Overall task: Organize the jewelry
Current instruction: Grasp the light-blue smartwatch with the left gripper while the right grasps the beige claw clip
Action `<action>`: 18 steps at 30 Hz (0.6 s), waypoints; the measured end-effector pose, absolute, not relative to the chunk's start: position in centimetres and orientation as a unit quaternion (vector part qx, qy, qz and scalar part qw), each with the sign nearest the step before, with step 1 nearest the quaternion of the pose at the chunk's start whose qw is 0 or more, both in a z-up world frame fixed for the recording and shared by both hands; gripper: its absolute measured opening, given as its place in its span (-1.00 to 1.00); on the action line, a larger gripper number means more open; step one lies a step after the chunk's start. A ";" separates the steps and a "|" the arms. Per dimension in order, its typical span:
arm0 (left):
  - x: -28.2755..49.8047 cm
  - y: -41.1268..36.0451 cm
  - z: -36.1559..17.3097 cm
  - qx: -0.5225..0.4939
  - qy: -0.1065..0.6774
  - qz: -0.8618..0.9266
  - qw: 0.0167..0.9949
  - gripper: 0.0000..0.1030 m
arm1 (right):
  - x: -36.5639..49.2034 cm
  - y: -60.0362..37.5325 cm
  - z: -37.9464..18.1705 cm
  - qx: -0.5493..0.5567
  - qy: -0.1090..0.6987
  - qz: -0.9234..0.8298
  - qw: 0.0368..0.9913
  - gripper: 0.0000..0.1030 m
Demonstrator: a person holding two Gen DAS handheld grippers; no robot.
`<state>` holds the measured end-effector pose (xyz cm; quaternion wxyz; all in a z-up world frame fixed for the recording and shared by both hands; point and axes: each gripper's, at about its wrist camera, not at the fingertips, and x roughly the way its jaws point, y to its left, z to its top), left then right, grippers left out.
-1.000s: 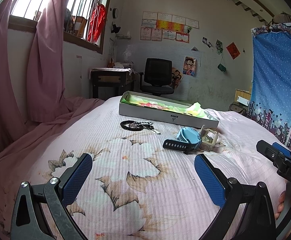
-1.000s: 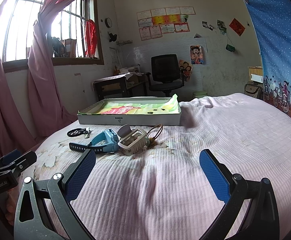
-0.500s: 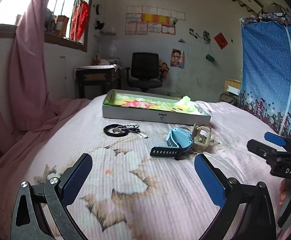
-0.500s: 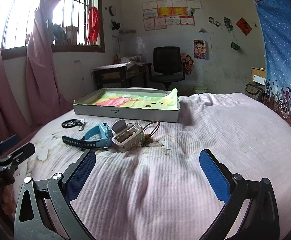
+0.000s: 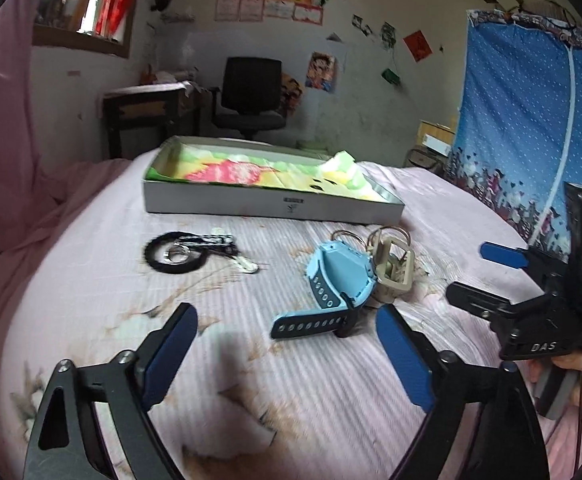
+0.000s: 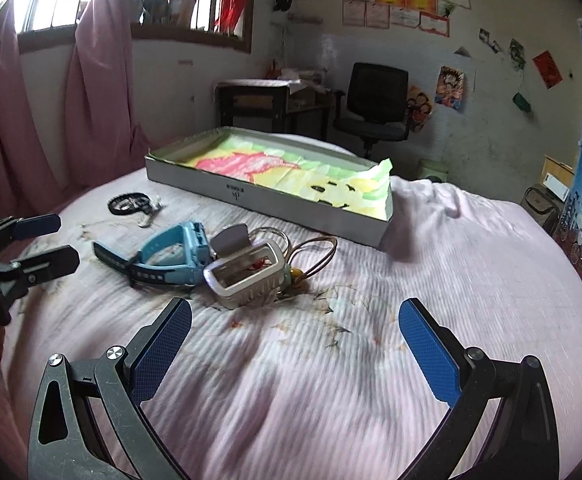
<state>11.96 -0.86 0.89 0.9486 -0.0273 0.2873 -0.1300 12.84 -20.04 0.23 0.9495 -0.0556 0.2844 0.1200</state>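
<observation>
A light blue watch point(image 5: 331, 284) point(image 6: 175, 252) lies on the pink bedspread beside a beige watch case point(image 5: 393, 268) point(image 6: 247, 278) with thin ring bangles point(image 6: 315, 248). A black bracelet with a key point(image 5: 179, 250) point(image 6: 131, 204) lies to the left. A grey shallow box point(image 5: 275, 208) point(image 6: 251, 196) lined with coloured paper stands behind them. My left gripper point(image 5: 287, 348) is open and empty, just short of the blue watch. My right gripper point(image 6: 295, 340) is open and empty, short of the beige case; it also shows in the left wrist view point(image 5: 487, 276).
The bed point(image 6: 451, 280) fills the foreground. Behind it stand a black office chair point(image 5: 251, 104), a dark desk point(image 5: 147, 116), pink curtains point(image 6: 31, 120) at the left and a blue curtain point(image 5: 531, 120) at the right.
Both grippers have moved forward toward the watches and box, which now look larger and nearer. Both stay open and empty.
</observation>
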 end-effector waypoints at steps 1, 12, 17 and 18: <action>12.1 -1.2 0.7 -0.027 0.290 -0.137 0.947 0.66 | 13.1 -20.1 0.1 -0.053 0.289 0.123 0.948 0.98; 14.4 -3.6 -1.0 -0.015 0.312 -0.183 0.932 0.30 | 15.7 -18.0 -1.5 -0.079 0.329 0.171 0.925 0.98; 15.0 -4.2 -1.3 -0.009 0.322 -0.203 0.925 0.02 | 16.8 -18.0 -1.6 -0.072 0.334 0.178 0.923 0.98; 15.1 -4.2 -1.4 -0.010 0.323 -0.208 0.923 0.01 | 17.1 -18.1 -1.6 -0.071 0.335 0.178 0.923 0.98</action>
